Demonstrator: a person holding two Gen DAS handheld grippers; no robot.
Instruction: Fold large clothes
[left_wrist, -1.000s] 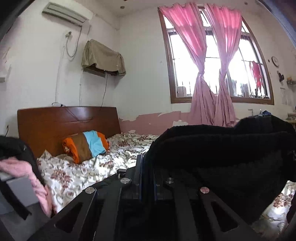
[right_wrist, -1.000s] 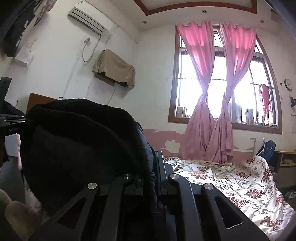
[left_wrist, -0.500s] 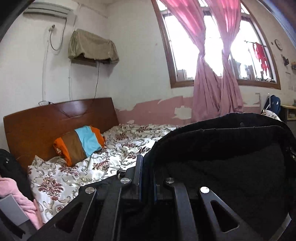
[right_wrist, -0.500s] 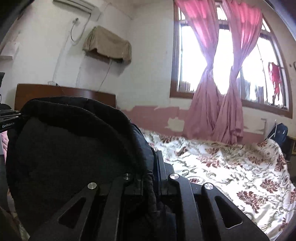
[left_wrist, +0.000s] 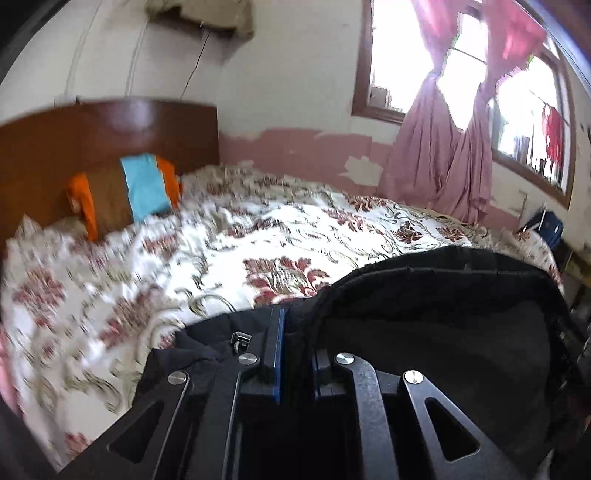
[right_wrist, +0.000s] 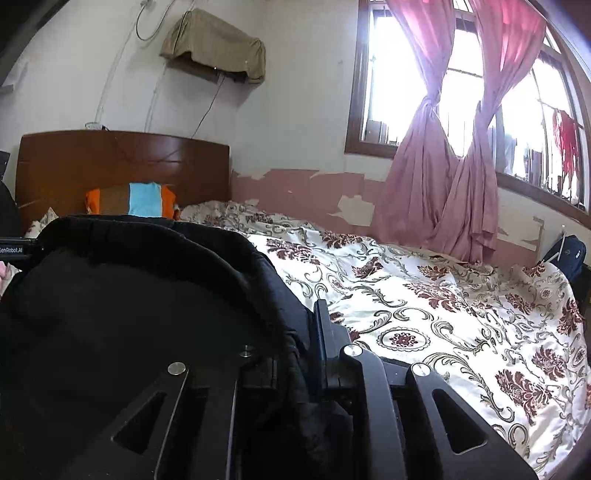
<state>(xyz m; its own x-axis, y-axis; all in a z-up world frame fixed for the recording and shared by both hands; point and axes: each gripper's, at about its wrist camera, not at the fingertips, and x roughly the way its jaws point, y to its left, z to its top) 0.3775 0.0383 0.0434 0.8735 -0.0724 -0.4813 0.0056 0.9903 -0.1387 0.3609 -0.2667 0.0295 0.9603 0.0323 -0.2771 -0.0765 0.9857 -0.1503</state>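
A large black garment hangs stretched between my two grippers above the bed. My left gripper is shut on one edge of it, with the cloth spreading to the right. In the right wrist view the same black garment fills the left half. My right gripper is shut on its other edge, and the cloth drapes over the left finger. The other gripper's body shows at the far left edge of that view.
The bed has a white floral cover and lies below and ahead. A wooden headboard and an orange, brown and blue pillow are at the far left. Pink curtains hang at the window. A blue bag stands at the far right.
Both grippers have tilted down and moved toward the bed with the garment. The bed cover now fills much more of both views. The left view is blurred by motion.
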